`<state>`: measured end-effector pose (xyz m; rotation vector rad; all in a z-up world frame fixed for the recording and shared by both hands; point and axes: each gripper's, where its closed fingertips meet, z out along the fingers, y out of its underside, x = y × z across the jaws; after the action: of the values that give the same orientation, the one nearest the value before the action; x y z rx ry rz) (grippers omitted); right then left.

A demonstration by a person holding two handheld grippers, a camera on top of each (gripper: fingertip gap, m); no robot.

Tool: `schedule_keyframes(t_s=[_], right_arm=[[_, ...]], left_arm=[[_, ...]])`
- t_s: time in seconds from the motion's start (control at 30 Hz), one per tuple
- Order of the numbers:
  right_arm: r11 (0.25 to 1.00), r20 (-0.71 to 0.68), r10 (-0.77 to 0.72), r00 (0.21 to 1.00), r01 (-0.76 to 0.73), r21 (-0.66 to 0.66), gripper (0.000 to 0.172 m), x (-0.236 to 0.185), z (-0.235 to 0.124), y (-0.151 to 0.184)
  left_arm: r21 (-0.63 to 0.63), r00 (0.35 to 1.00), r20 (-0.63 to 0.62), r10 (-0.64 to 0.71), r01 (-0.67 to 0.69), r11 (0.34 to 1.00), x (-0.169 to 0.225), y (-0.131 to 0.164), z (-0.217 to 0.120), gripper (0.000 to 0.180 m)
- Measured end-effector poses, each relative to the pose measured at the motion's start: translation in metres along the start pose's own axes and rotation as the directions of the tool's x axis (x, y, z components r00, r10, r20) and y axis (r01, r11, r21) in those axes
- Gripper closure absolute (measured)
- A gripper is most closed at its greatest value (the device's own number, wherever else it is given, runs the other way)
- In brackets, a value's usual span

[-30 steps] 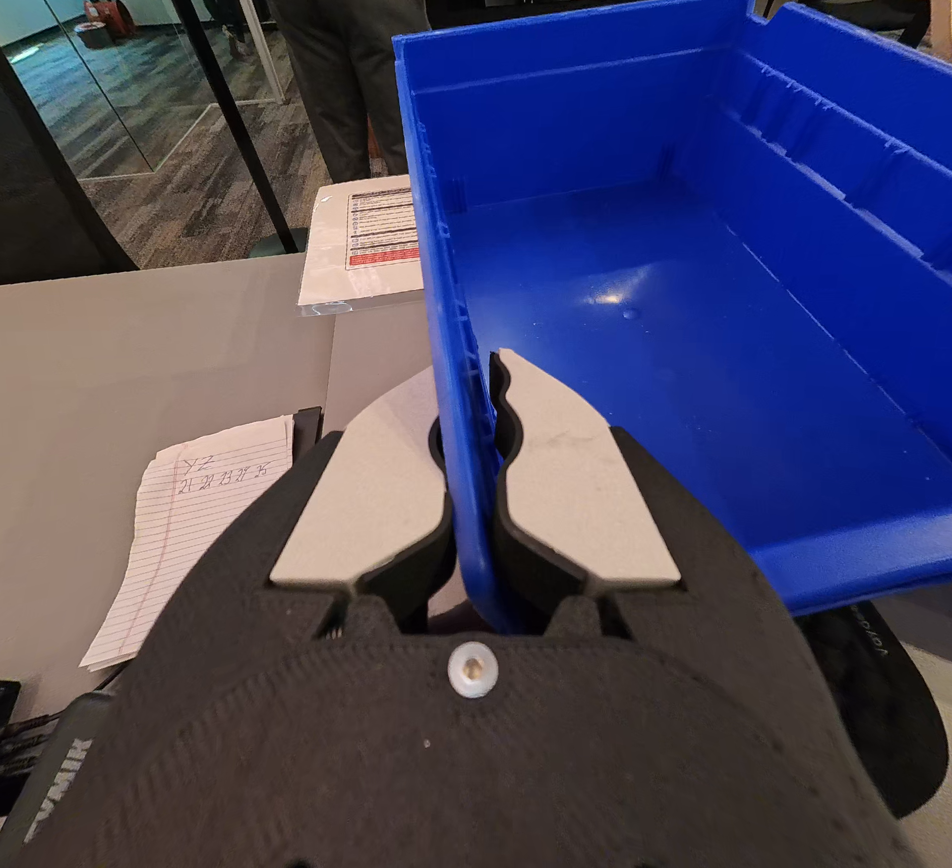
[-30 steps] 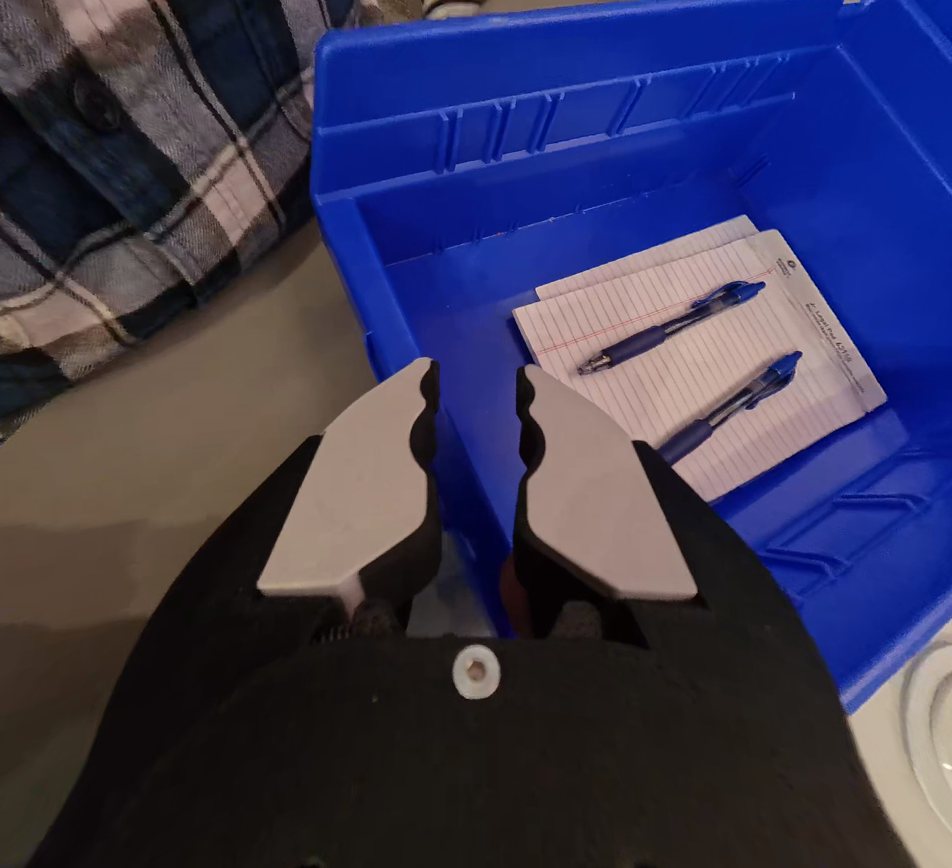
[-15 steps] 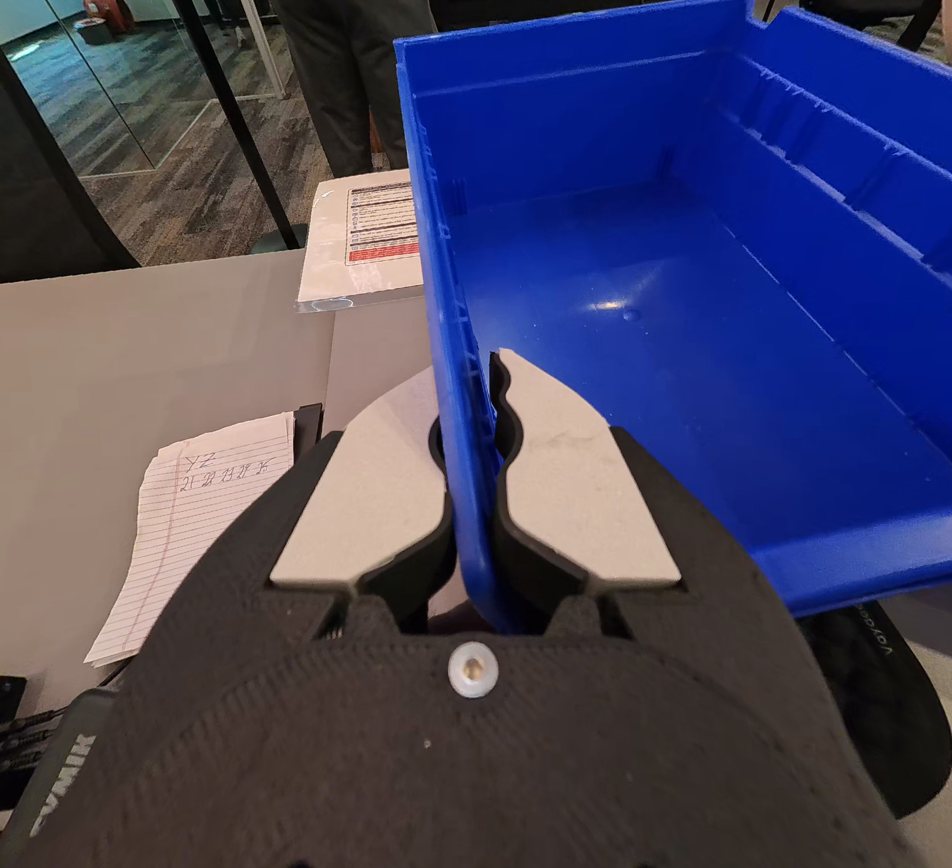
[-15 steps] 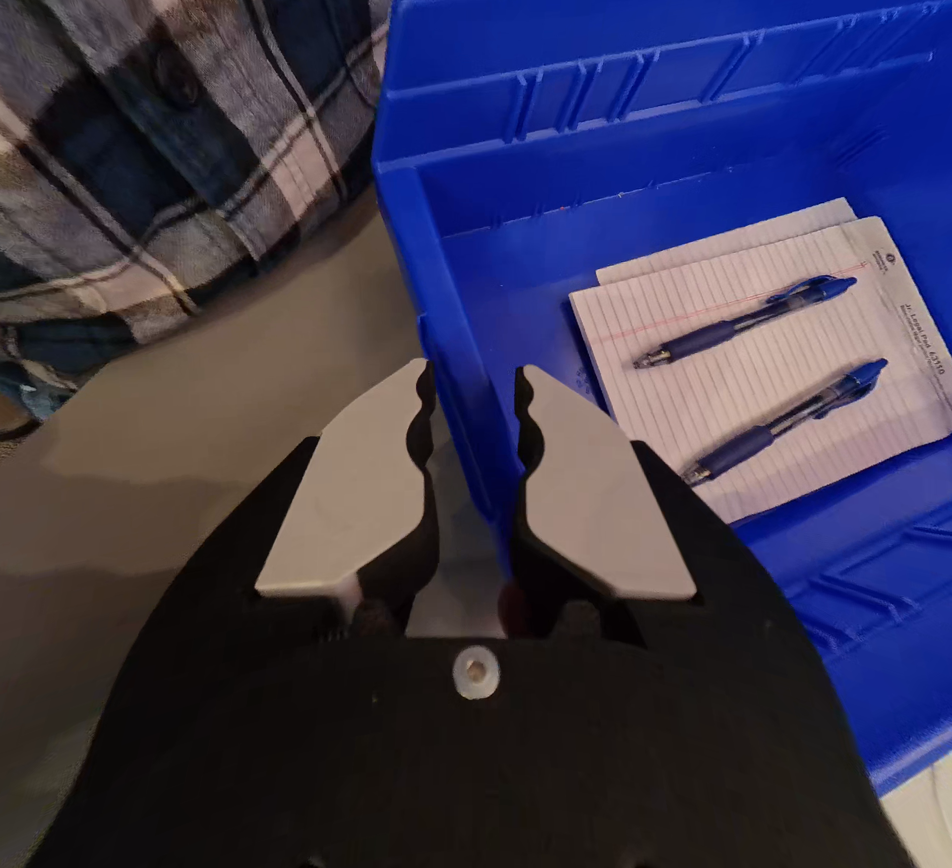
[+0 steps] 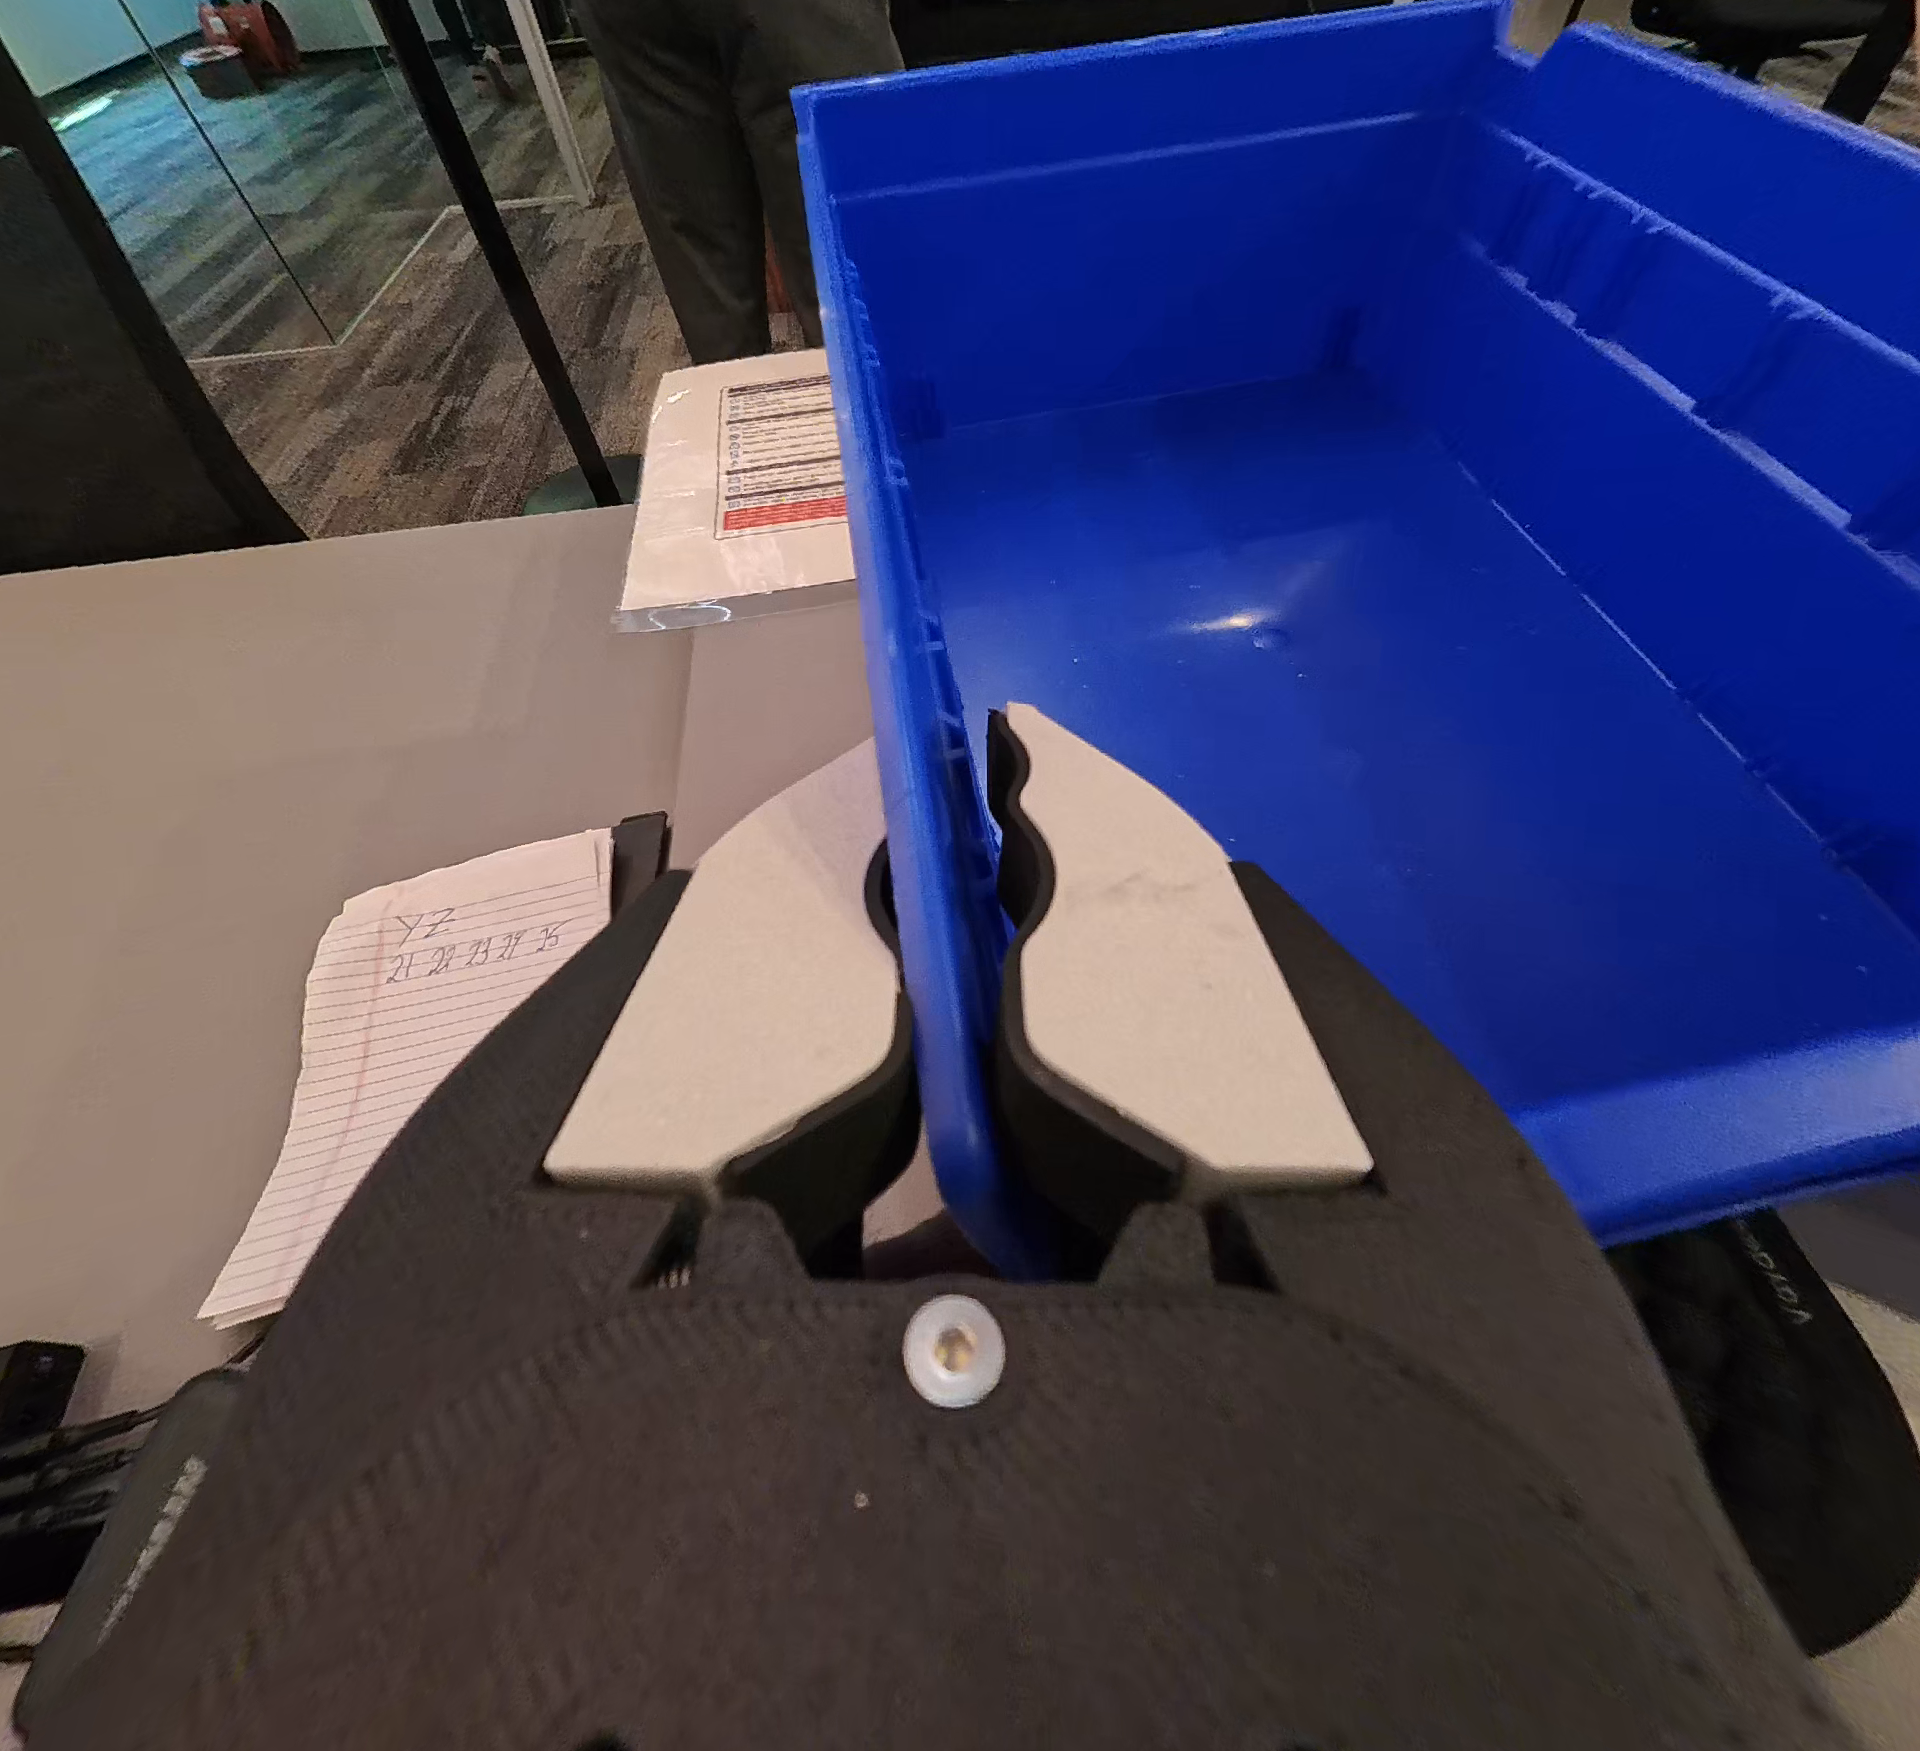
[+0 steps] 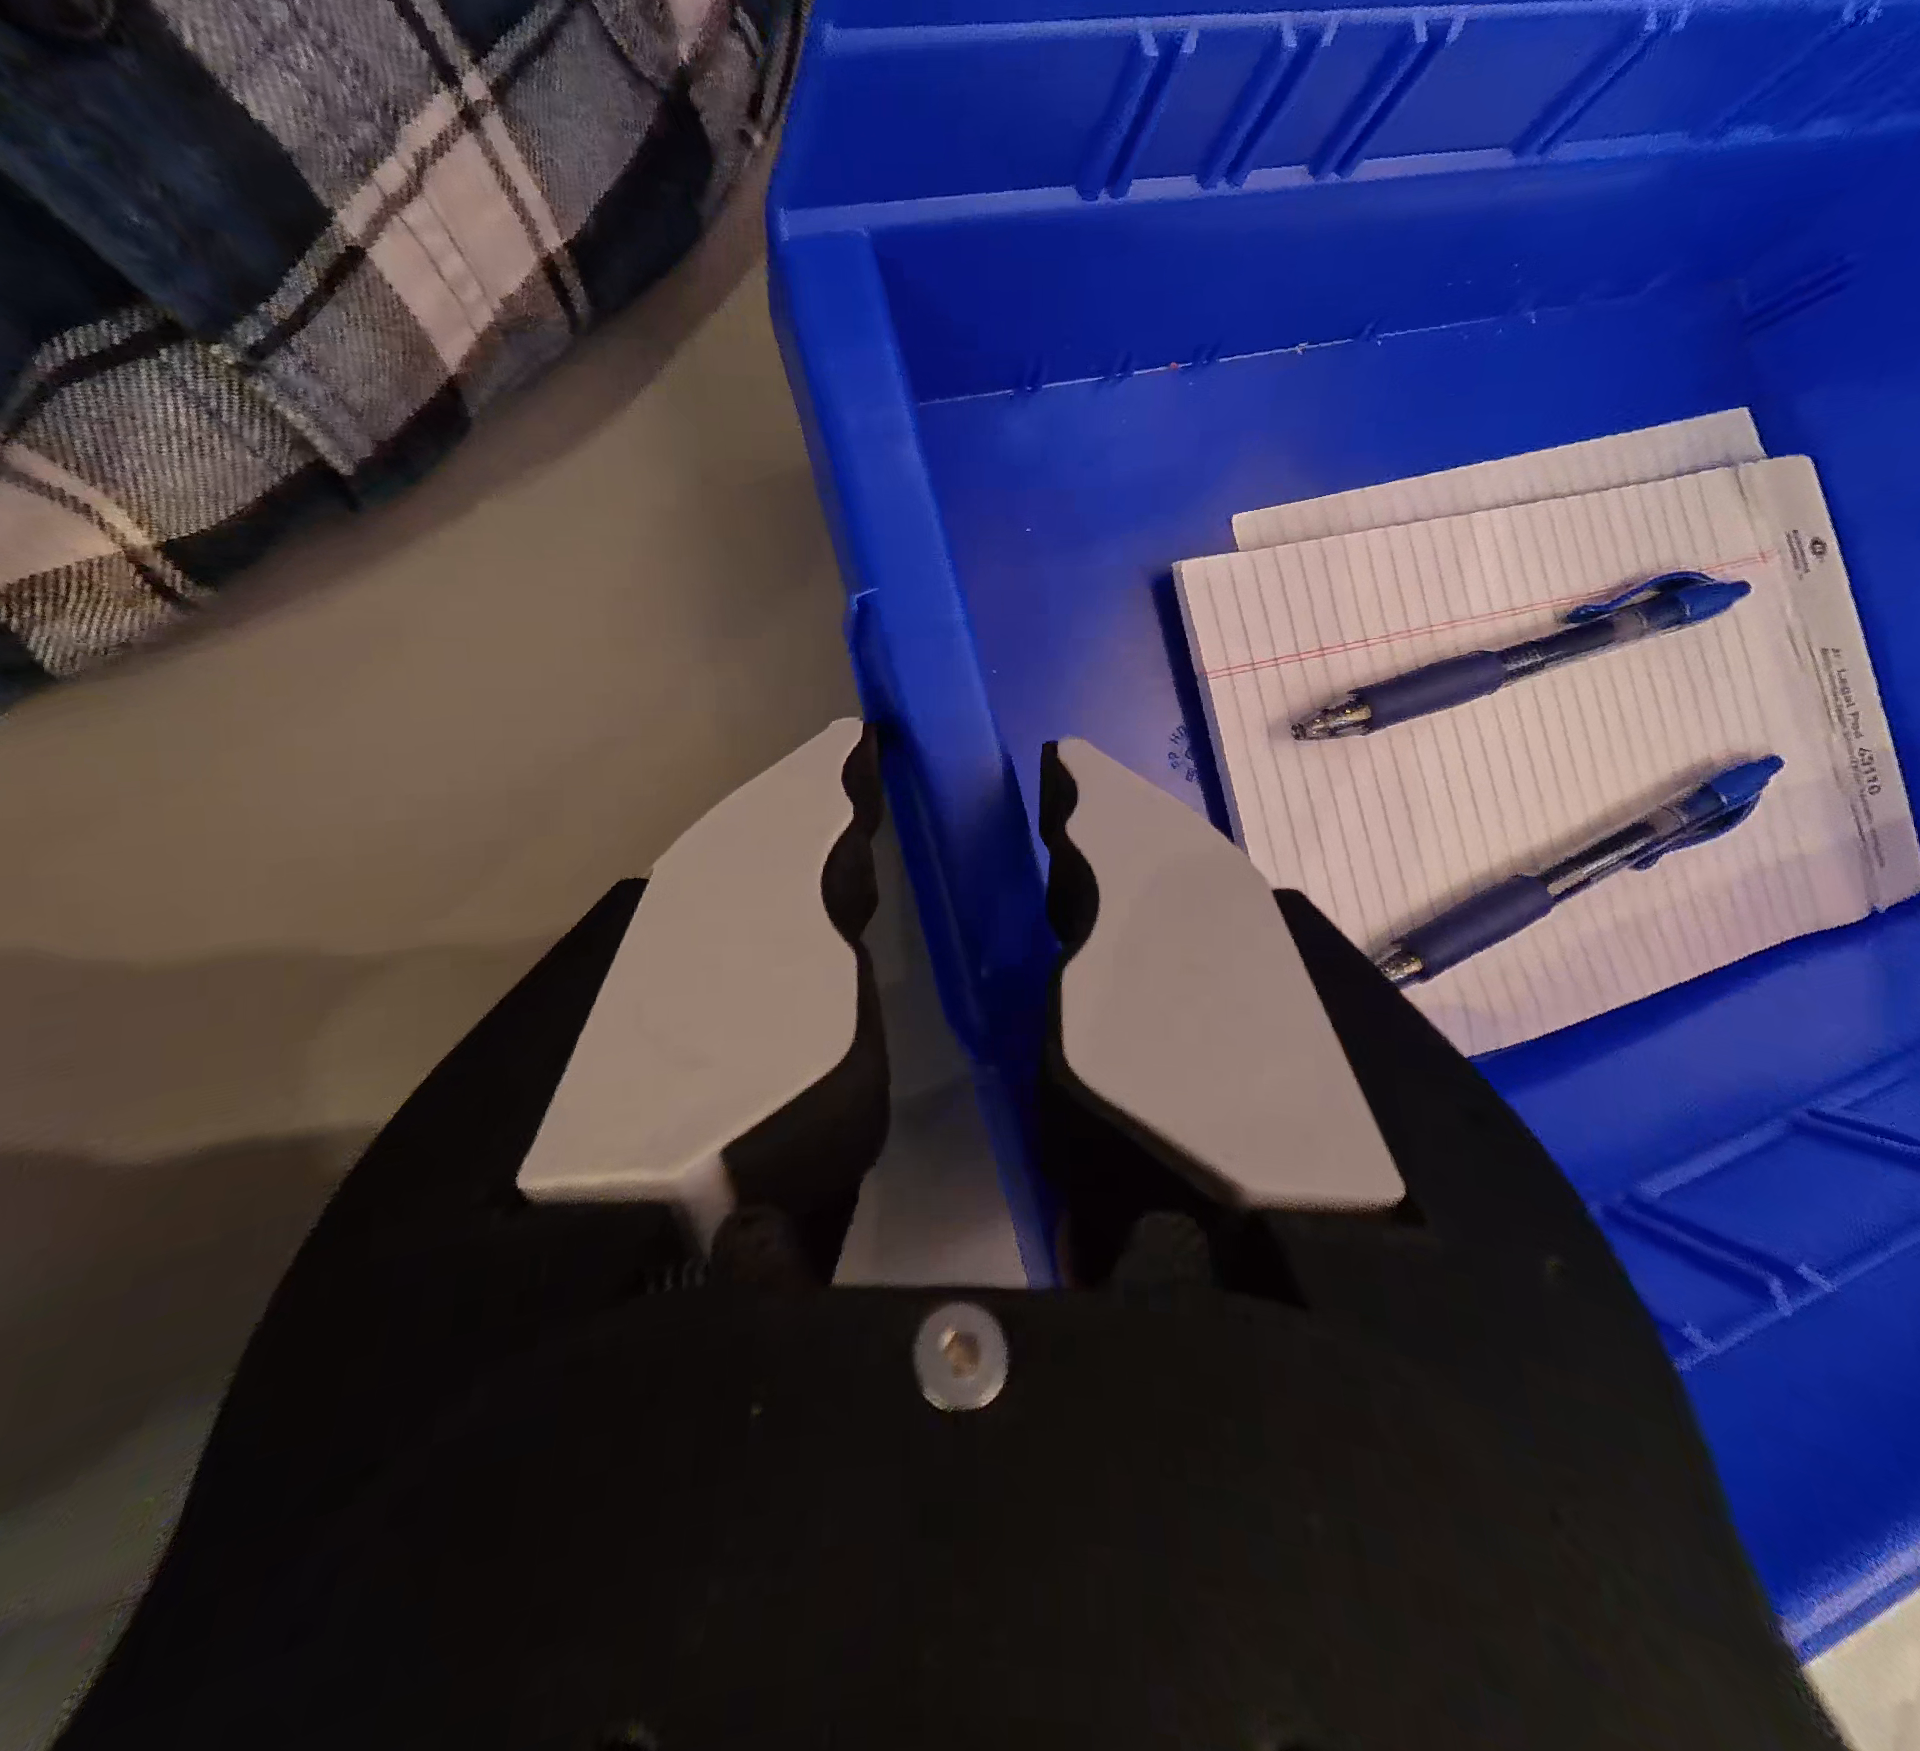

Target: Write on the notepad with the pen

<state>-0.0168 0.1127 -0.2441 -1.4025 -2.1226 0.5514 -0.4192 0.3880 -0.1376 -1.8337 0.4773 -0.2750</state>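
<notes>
The left hand-held gripper (image 5: 940,870) is clamping the side wall of a blue bin (image 5: 1351,714), a finger on each face of it. The right hand-held gripper (image 6: 951,854) is straddling the wall of a blue bin (image 6: 914,662), its jaws apart; the inner finger (image 6: 1164,953) is standing clear of it. At right of that frame, a notepad (image 6: 1507,797) is lying inside the bin, carrying two pens (image 6: 1517,657) (image 6: 1579,875). A loose lined sheet (image 5: 416,1026) is lying on the bench (image 5: 260,714) at left.
</notes>
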Motion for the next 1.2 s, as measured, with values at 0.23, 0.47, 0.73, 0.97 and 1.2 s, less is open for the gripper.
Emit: schedule_keyframes(t_s=[0.23,0.47,0.73,0.97,1.2], right_arm=[[1.0,0.0,0.006,1.0,-0.006,-0.013,0.145,0.015,0.009,-0.005],[0.998,-0.026,0.047,0.999,-0.048,-0.028,0.145,0.037,0.02,-0.011],[0.991,-0.091,0.121,0.988,-0.126,-0.049,0.145,0.074,0.039,-0.021],[0.974,-0.16,0.206,0.966,-0.218,-0.063,0.145,0.113,0.058,-0.032],[0.948,-0.231,0.289,0.929,-0.312,-0.069,0.145,0.151,0.079,-0.044]], left_arm=[[0.029,0.998,0.06,-0.022,0.021,0.999,-0.016,-0.005,-0.011,0.171],[0.069,0.988,0.14,-0.066,0.057,0.996,-0.045,-0.012,-0.041,0.171],[0.123,0.981,0.168,-0.092,0.072,0.99,-0.061,-0.025,-0.064,0.17],[0.14,0.979,0.178,-0.098,0.073,0.987,-0.065,-0.03,-0.071,0.171],[0.166,0.973,0.204,-0.108,0.074,0.983,-0.072,-0.035,-0.083,0.171]])
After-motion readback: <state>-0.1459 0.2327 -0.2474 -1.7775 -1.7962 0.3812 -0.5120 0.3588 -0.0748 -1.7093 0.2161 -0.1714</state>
